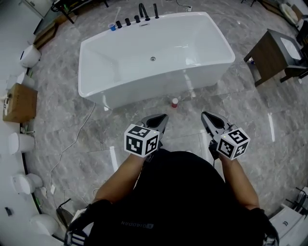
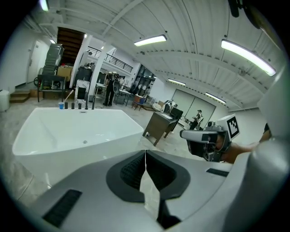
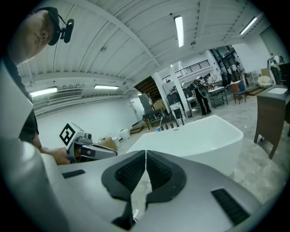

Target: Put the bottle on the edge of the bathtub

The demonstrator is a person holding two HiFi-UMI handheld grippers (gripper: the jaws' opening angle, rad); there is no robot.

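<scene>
A small bottle with a red cap (image 1: 174, 102) stands on the grey floor, just in front of the white bathtub (image 1: 144, 91). The person holds both grippers close to the body, short of the bottle and apart from it. My left gripper (image 1: 161, 118) points toward the tub with its jaws shut and nothing between them (image 2: 145, 152). My right gripper (image 1: 206, 116) is also shut and empty (image 3: 145, 152). The tub (image 2: 81, 131) fills the left of the left gripper view, and the tub (image 3: 204, 136) lies ahead in the right gripper view. Each gripper view shows the other gripper off to one side.
Black tap fittings (image 1: 143, 13) and a blue cup (image 1: 112, 27) stand on the tub's far rim. A wooden vanity cabinet (image 1: 272, 55) is at the right. At the left are a cardboard box (image 1: 19, 102) and white toilets (image 1: 29, 56). A cable (image 1: 72, 139) runs over the floor.
</scene>
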